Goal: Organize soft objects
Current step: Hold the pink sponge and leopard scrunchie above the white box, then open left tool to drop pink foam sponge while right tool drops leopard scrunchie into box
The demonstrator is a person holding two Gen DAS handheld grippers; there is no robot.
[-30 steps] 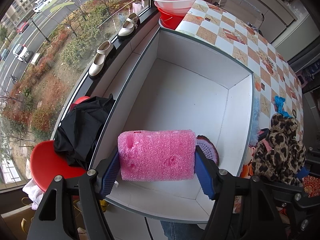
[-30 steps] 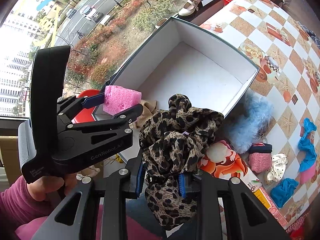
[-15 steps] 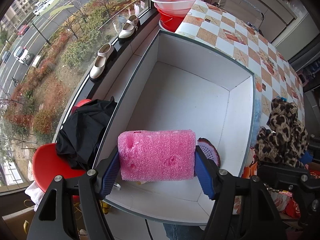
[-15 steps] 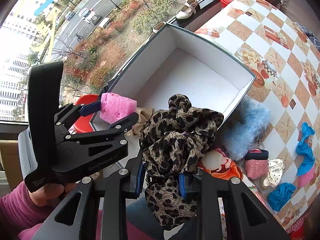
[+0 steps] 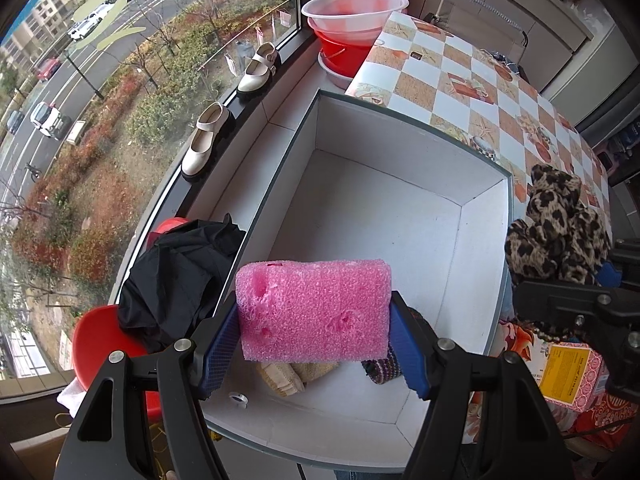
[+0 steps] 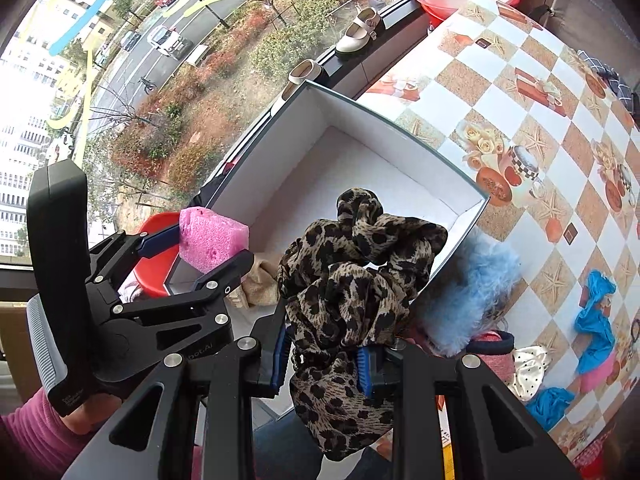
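Observation:
My left gripper (image 5: 314, 346) is shut on a pink foam block (image 5: 314, 310), held over the near end of a white open box (image 5: 484, 264). Under the block, on the box floor, lie a beige knitted piece (image 5: 294, 374) and a dark purple item (image 5: 380, 368). My right gripper (image 6: 323, 364) is shut on a leopard-print fabric bundle (image 6: 352, 280), which hangs above the box's near right corner (image 6: 476, 216). The right wrist view also shows the left gripper (image 6: 200, 258) with the pink block (image 6: 210, 240). In the left wrist view the leopard bundle (image 5: 556, 232) appears at the right.
A fluffy blue item (image 6: 476, 292), a pink knit piece (image 6: 492, 354), blue cloths (image 6: 596, 320) and a dotted white scrunchie (image 6: 528, 364) lie on the checkered tablecloth (image 6: 532, 92). Black clothing (image 5: 180, 272) drapes a red chair (image 5: 100, 344). Shoes (image 5: 206, 142) and stacked basins (image 5: 352, 20) sit along the window ledge.
The right gripper with the leopard bundle has shifted toward the box, so the bundle now sits higher and closer to the box wall. The left gripper and pink block stayed nearly still.

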